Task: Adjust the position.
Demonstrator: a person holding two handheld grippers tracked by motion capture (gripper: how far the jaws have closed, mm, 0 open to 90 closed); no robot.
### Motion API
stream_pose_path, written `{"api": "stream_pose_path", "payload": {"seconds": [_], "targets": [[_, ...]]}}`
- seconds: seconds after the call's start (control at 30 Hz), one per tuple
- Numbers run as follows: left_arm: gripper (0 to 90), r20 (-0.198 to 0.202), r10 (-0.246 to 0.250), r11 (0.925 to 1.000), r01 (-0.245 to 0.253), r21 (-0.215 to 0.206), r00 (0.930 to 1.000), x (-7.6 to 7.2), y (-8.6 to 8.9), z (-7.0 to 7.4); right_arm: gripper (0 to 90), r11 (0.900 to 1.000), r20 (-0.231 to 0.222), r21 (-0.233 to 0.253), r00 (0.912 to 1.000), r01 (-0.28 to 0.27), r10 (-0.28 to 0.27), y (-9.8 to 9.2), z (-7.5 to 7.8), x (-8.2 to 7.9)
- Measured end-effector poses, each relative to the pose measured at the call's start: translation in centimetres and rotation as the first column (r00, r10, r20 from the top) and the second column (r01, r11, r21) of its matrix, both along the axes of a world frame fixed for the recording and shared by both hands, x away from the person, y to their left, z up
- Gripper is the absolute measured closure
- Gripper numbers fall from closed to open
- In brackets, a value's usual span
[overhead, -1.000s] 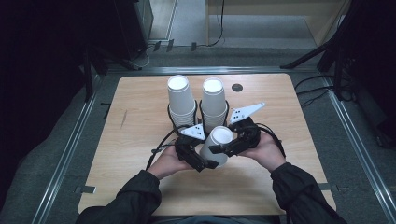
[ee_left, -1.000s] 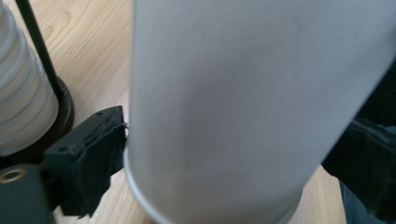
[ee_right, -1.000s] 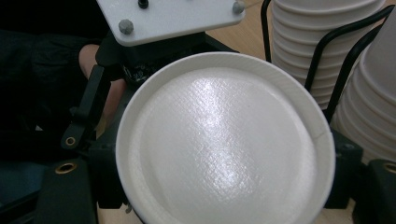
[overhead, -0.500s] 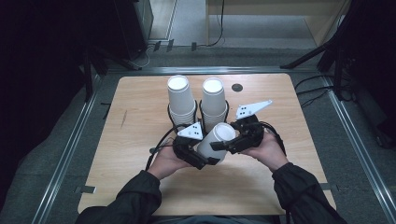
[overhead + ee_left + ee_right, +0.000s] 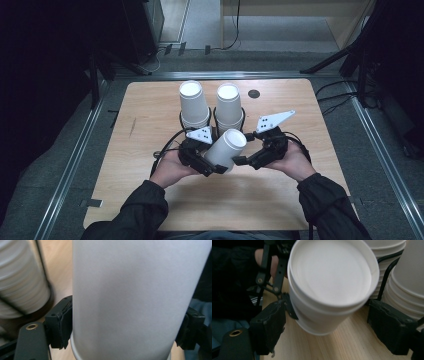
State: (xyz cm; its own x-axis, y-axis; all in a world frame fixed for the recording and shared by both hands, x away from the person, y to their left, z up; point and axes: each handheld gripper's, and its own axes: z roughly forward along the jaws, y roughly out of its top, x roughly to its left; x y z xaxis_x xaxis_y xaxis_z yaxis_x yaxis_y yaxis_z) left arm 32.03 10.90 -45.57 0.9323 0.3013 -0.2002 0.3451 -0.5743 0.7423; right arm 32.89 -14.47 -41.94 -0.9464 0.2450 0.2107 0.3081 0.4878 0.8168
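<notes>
White paper cup (image 5: 226,149), 1 loose, clamped sideways in left gripper (image 5: 202,159); right gripper (image 5: 247,161) jaws spread round its base, not gripping. 2 cup stacks (image 5: 194,105) behind on wooden table (image 5: 150,115).

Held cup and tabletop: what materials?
Cup: likely paper, matte white; a rolled rim and recessed base show in the right gripper view. The left tongs clamp its wall. Tabletop: light wood or wood-look laminate, visible grain, low sheen; can't tell which.

table (image 5: 150,115): light wood, bare near edge | two cup stacks (image 5: 194,104) (image 5: 229,106): upside down, in black wire holders, side by side | dark disc (image 5: 254,93): near far edge
</notes>
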Motion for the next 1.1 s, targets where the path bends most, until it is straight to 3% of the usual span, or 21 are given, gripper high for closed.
{"api": "stream_pose_path", "payload": {"seconds": [0.1, 0.17, 0.27, 0.5, 0.77, 0.87, 1.0, 1.03, 1.1], "targets": [[19.0, 0.004, -0.007, 0.9974, 0.007, 0.072, 1.0, 0.1, 0.5, 0.2, 15.9, 1.0, -0.004, -0.031, 1.0, -0.004, 0.004, -0.1, -0.9, 0.0], [19.0, 0.001, -0.011, 0.9968, 0.01, 0.079, 0.9999, 0.1, 0.6, 0.1, 15.9, 0.999, -0.008, -0.038, 1.0, -0.002, 0.001, -0.1, -1.1, -0.1], [18.9, 0.007, -0.012, 0.9912, 0.011, 0.132, 0.9999, 0.1, 0.9, 0.1, 15.9, 0.997, -0.009, -0.07, 0.9999, -0.011, 0.011, -0.1, -1.6, -0.4], [17.9, -0.005, -0.021, 0.9828, 0.022, 0.184, 0.9998, 0.5, 1.7, -0.2, 17.9, 0.995, -0.005, -0.091, 0.9995, -0.033, 0.033, 0.0, -2.9, -0.4], [17.9, 0.007, -0.021, 0.9672, 0.018, 0.253, 0.9998, 0.7, 2.3, -0.6, 18.1, 0.988, -0.001, -0.147, 0.9993, -0.037, 0.038, 0.3, -4.1, 0.1], [18.0, -0.001, -0.024, 0.9661, 0.023, 0.257, 0.9997, 0.7, 2.2, -0.7, 18.7, 0.989, -0.006, -0.141, 0.9993, -0.037, 0.036, 0.1, -4.3, 0.2], [18.0, -0.019, -0.041, 0.9585, 0.045, 0.282, 0.999, 0.6, 1.8, -1.1, 18.7, 0.989, -0.011, -0.143, 0.9993, -0.037, 0.035, 0.1, -4.5, 0.2], [18.0, -0.024, -0.049, 0.9532, 0.054, 0.298, 0.9985, 0.5, 1.5, -1.3, 18.6, 0.989, -0.01, -0.142, 0.9992, -0.04, 0.039, 0.1, -4.5, 0.2], [18.0, -0.033, -0.051, 0.9515, 0.059, 0.302, 0.9981, 0.5, 1.4, -1.5, 18.7, 0.989, -0.009, -0.142, 0.9991, -0.041, 0.04, 0.2, -4.6, 0.2]]}}
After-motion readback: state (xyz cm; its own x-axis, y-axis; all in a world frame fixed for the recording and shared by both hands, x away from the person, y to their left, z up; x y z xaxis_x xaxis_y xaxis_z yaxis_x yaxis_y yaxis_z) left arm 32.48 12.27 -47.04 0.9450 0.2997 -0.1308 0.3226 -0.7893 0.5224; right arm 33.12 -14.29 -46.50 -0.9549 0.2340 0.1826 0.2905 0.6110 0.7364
